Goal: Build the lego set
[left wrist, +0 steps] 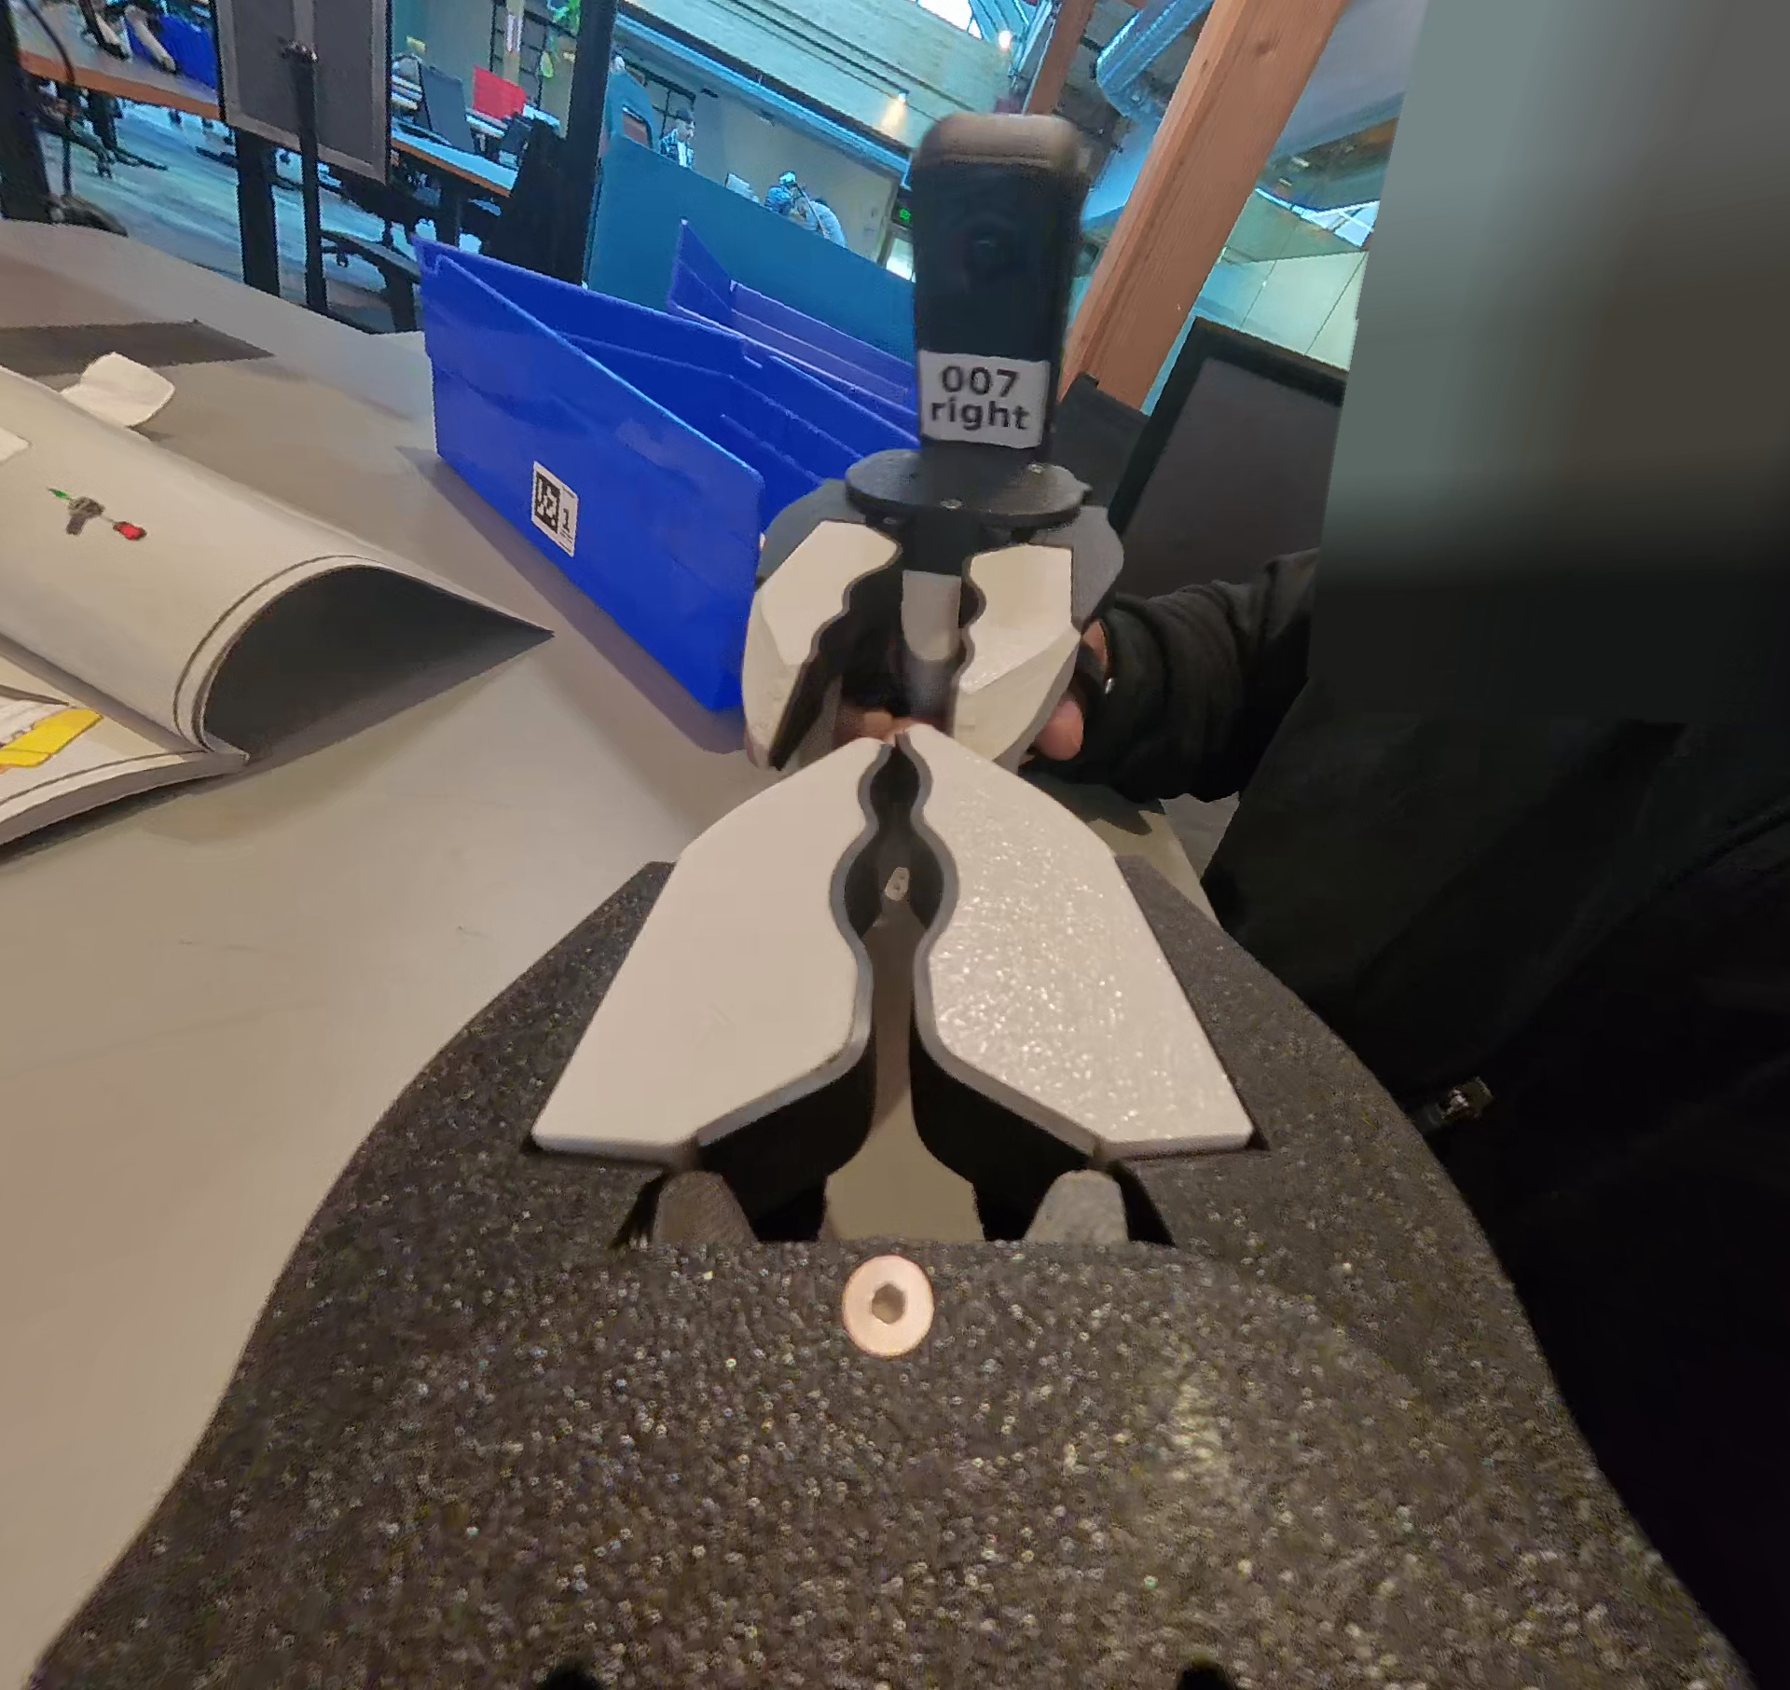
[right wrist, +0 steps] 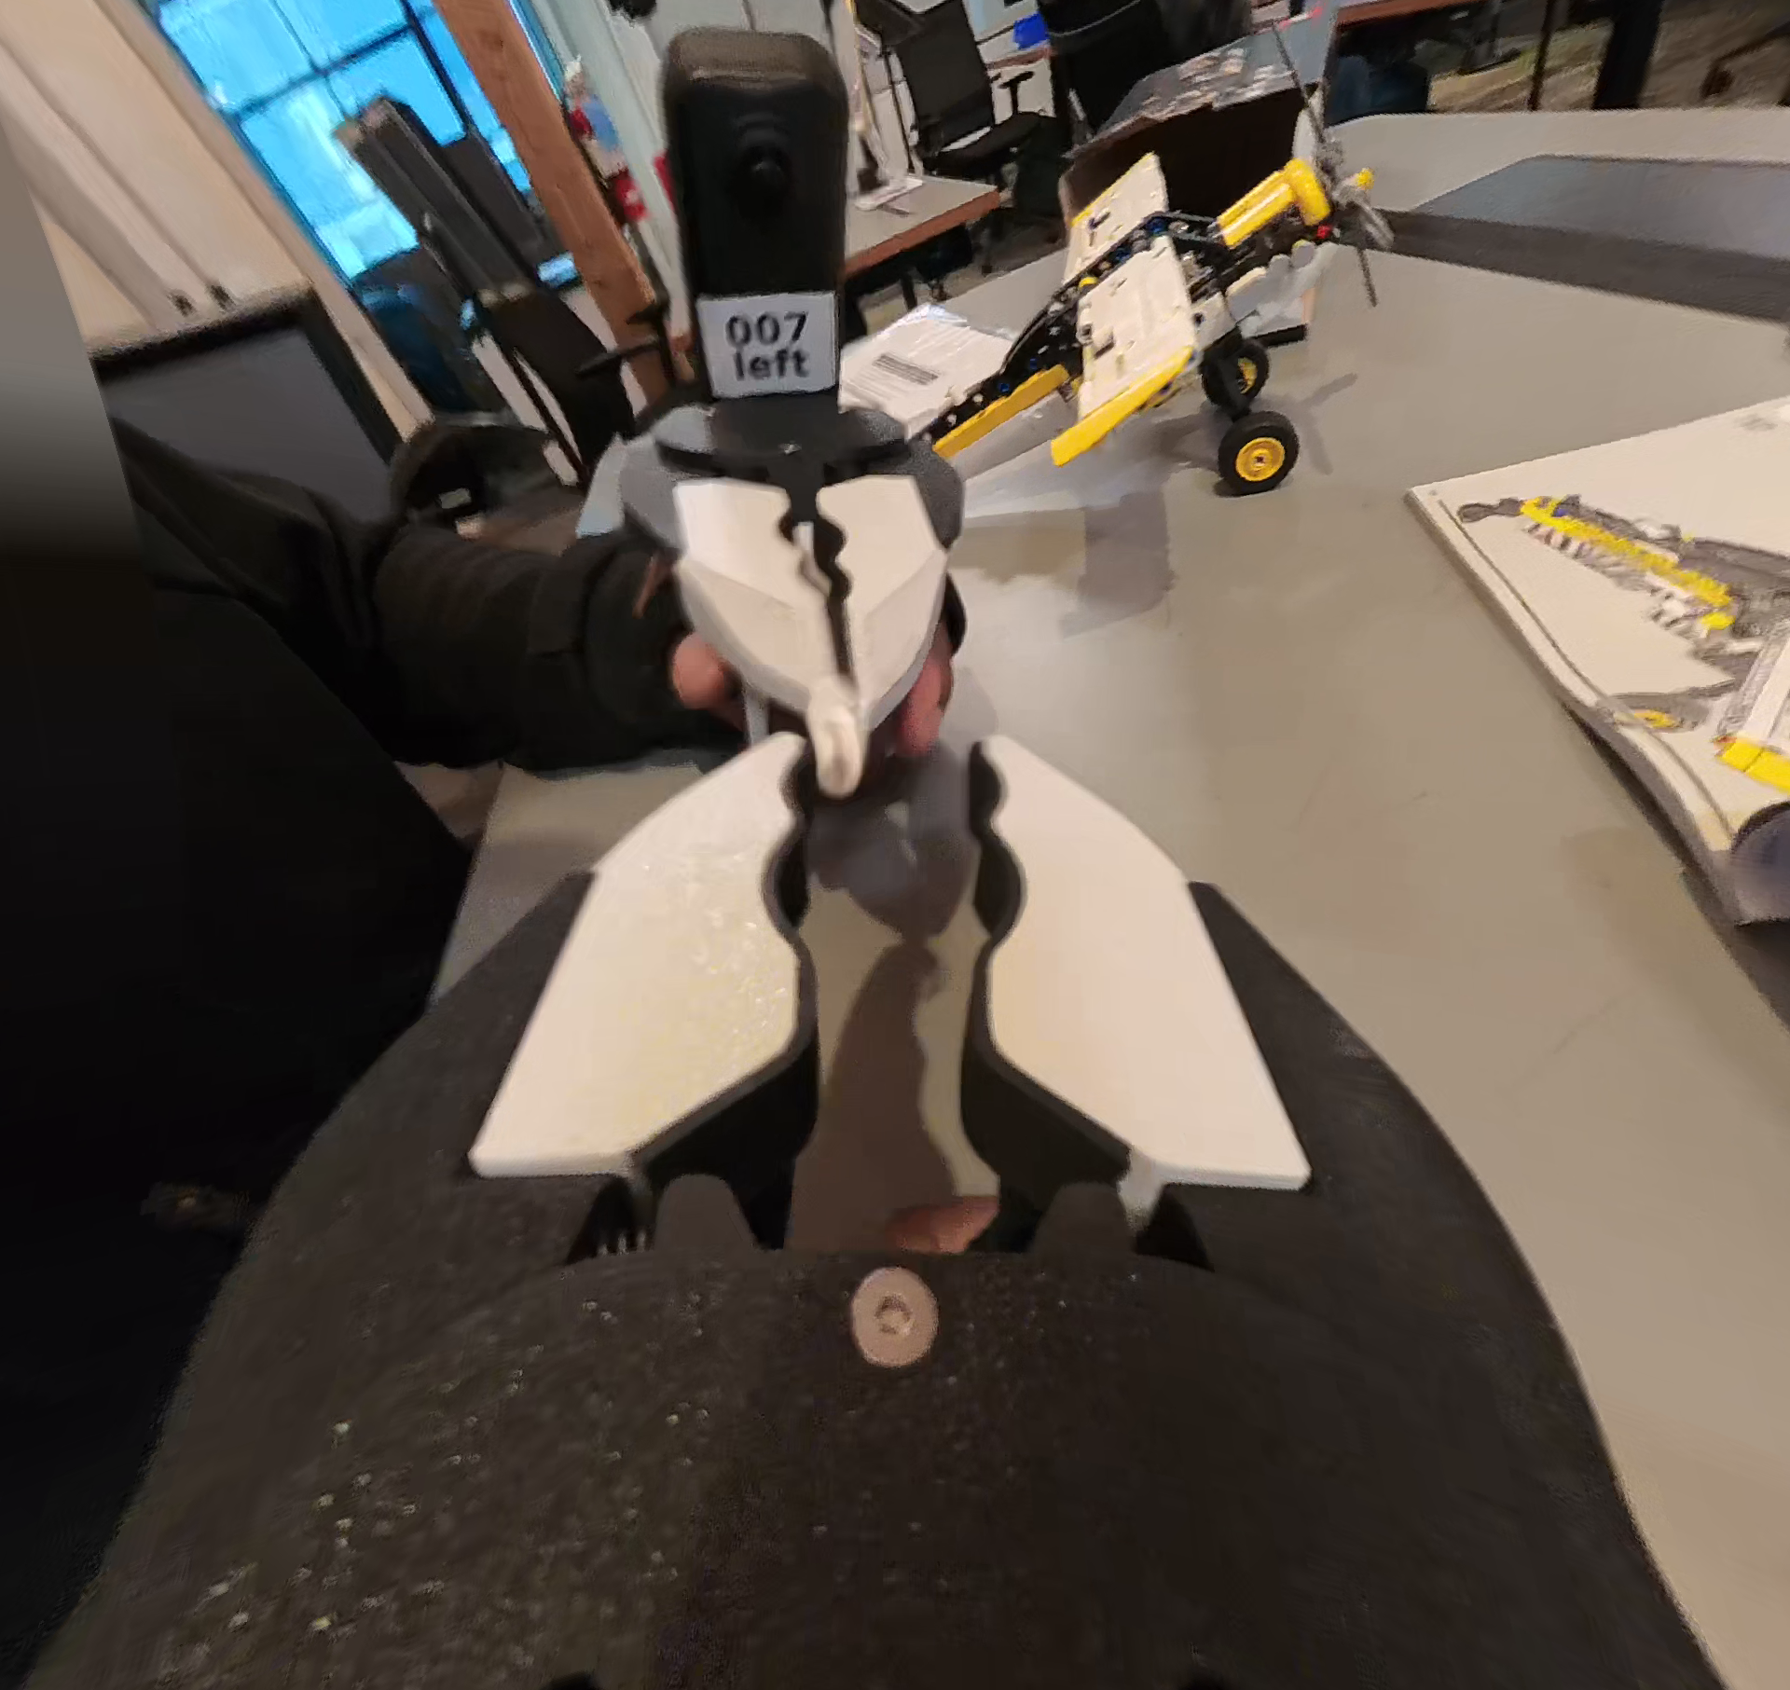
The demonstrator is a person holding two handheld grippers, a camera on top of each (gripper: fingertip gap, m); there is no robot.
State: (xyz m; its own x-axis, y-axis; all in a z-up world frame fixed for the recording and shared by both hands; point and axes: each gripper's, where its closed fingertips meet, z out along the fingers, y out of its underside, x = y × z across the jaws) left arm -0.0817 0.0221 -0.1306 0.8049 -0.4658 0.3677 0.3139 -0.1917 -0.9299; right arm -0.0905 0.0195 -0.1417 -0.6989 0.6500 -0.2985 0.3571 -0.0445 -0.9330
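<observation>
My left gripper (left wrist: pixel 896 745) is shut, its fingertips meeting just in front of the right gripper (left wrist: pixel 901 704). The right wrist view shows the left gripper (right wrist: pixel 833 723) pinching a small white piece (right wrist: pixel 835 757) that sticks out past its tips. My right gripper (right wrist: pixel 891 753) is open. Its fingers (right wrist: pixel 1065 917) stand on either side of the white piece and do not press on it. A blurred grey shape (right wrist: pixel 881 854) lies between the right fingers; I cannot tell what it is. Both grippers hover above the grey table (right wrist: pixel 1308 772), tip to tip.
Blue plastic bins (left wrist: pixel 601 443) stand behind the right gripper. An open instruction booklet (left wrist: pixel 194 598) lies on the table and also shows in the right wrist view (right wrist: pixel 1647 627). A yellow and white model aeroplane (right wrist: pixel 1162 326) stands farther back. A person's black sleeves (left wrist: pixel 1211 675) hold both grippers. My two grippers' fingertips are within a few centimetres of each other.
</observation>
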